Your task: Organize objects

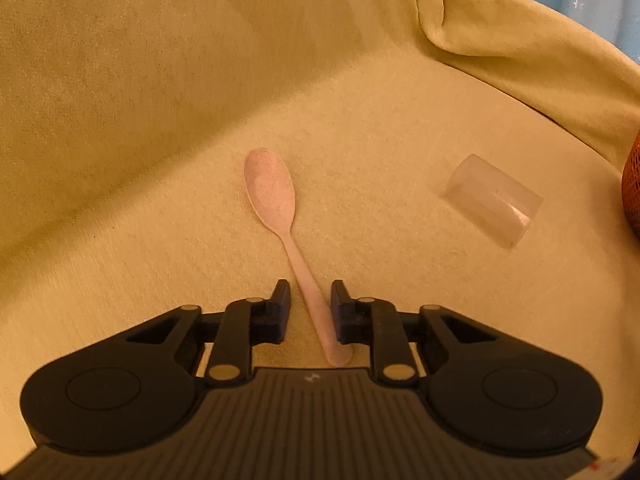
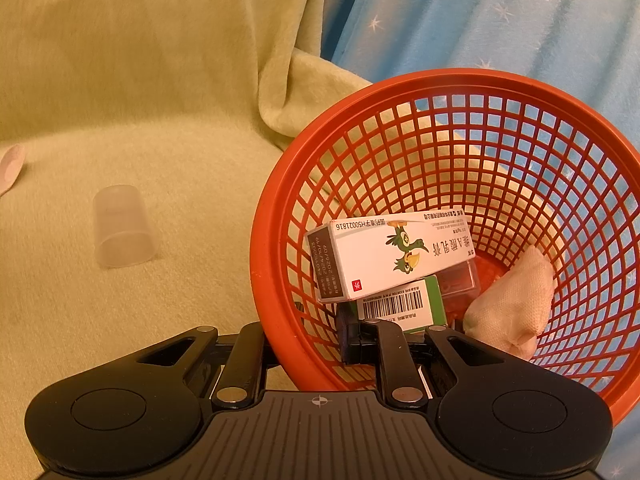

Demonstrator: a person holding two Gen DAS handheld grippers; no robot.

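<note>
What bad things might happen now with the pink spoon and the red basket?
The left tongs straddle only the thin handle of the pink spoon; it may slip or swing bowl-down when lifted. The right tongs grip the tilted red basket by its rim, so the white box could slide out.

Matt speckled plastic spoon; fuzzy cloth.

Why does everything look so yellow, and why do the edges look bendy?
Left wrist view: warm, dim light tints the blanket and pink spoon yellowish; the clear cup shows one small glare patch. Right wrist view: the fisheye lens bulges the red basket and darkens the corners; the white box stays sharp enough to read.
</note>
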